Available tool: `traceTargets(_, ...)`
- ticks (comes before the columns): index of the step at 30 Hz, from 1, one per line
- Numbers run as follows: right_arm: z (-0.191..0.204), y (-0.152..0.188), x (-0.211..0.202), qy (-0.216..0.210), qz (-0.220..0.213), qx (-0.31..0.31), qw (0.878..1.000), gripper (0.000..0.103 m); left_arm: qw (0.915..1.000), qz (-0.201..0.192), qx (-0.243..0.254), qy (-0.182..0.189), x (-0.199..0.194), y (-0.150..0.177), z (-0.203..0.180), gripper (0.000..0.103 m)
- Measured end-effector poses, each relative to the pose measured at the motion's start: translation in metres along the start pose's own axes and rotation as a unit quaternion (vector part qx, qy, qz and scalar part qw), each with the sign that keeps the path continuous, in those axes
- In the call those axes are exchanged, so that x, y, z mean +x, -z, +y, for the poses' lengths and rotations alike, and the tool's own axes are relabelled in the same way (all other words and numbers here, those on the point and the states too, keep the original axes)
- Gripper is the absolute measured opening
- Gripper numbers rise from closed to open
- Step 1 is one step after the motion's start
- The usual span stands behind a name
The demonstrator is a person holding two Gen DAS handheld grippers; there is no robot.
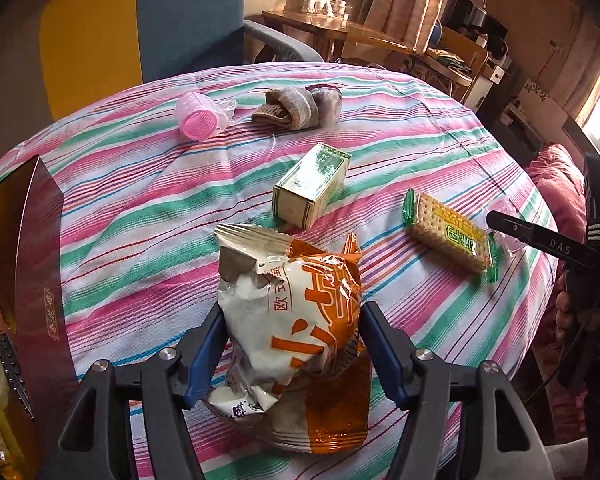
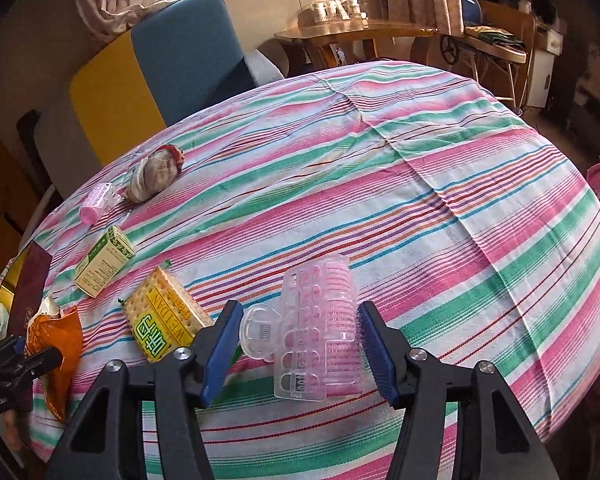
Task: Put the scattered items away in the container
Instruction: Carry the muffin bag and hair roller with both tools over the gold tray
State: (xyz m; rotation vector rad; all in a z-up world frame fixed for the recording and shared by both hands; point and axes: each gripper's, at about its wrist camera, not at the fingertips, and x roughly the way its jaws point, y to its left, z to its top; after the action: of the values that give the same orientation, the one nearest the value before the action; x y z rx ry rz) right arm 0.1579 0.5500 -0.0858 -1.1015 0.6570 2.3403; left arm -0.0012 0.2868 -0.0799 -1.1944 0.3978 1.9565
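Note:
An orange and white snack bag (image 1: 300, 320) lies on the striped cloth, and my left gripper (image 1: 294, 310) stands open with the bag between its fingers. My right gripper (image 2: 300, 306) is shut on a pink hair roller (image 2: 324, 328) in a clear clip, low over the cloth. The maroon box (image 1: 40, 260) stands open at the left edge with several things inside. Loose on the cloth are a green and white carton (image 1: 310, 184), a cracker pack (image 1: 448, 236), a second pink roller (image 1: 198, 116) and rolled socks (image 1: 296, 106).
The round table (image 2: 420, 160) under the striped cloth drops off at every side. A blue and yellow chair (image 1: 140, 20) stands behind it. Further back is a wooden table (image 1: 340, 28) with glassware. A pink cushion (image 1: 556, 184) lies at the right.

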Motion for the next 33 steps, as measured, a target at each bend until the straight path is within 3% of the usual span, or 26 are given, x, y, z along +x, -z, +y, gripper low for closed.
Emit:
traceTargets(13, 0.009, 0.003, -0.016, 0.019, -0.021, -0.012, 1.0, 0.059, 0.999, -0.03, -0.017, -0.028, -0.019, 0.011, 0.003, 0.063)
traceTargets(18, 0.019, -0.003, -0.035, -0.002, -0.04, -0.009, 0.999, 0.059, 0.9979, -0.05, -0.028, -0.03, -0.035, 0.011, 0.006, 0.063)
traceTargets(33, 0.166, 0.005, -0.041, -0.111, -0.043, -0.125, 0.985, 0.059, 0.9876, -0.109, -0.079, -0.081, -0.098, 0.027, 0.049, 0.063)
